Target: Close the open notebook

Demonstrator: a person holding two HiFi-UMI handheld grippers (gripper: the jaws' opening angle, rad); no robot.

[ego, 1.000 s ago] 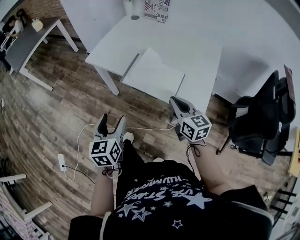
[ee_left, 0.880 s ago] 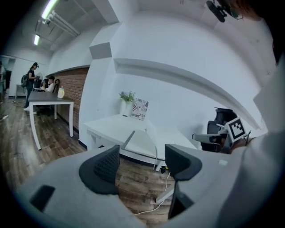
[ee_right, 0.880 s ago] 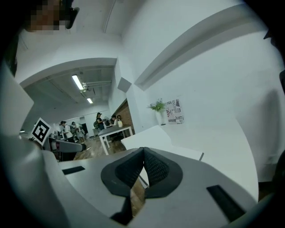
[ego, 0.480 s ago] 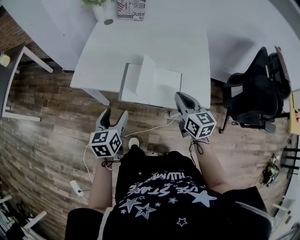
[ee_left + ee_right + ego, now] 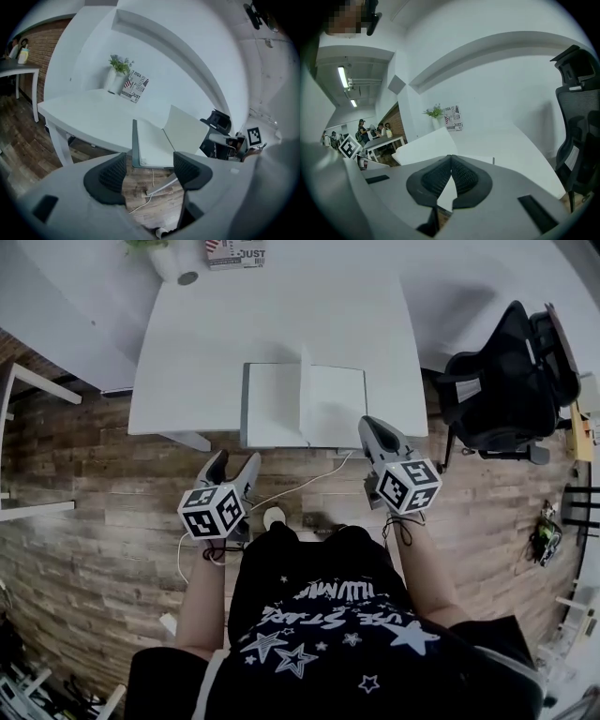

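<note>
My left tongs (image 5: 232,467) hung released, jaws wide apart and empty, over the brown wood-plank floor (image 5: 84,521), short of the white tabletop (image 5: 281,315). Ahead of them, slightly to their right, the open white-paged notebook with a grey cover (image 5: 305,407) lay at the tabletop's near edge, one page partly raised. My right tongs (image 5: 375,430) were clenched on nothing, tips just beside the notebook's near right corner. A black mesh office chair (image 5: 502,371) stood to their right.

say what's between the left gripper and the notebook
Wooden floor and a white cable, then the table's edge under the notebook; the left gripper view shows it between its open jaws.
</note>
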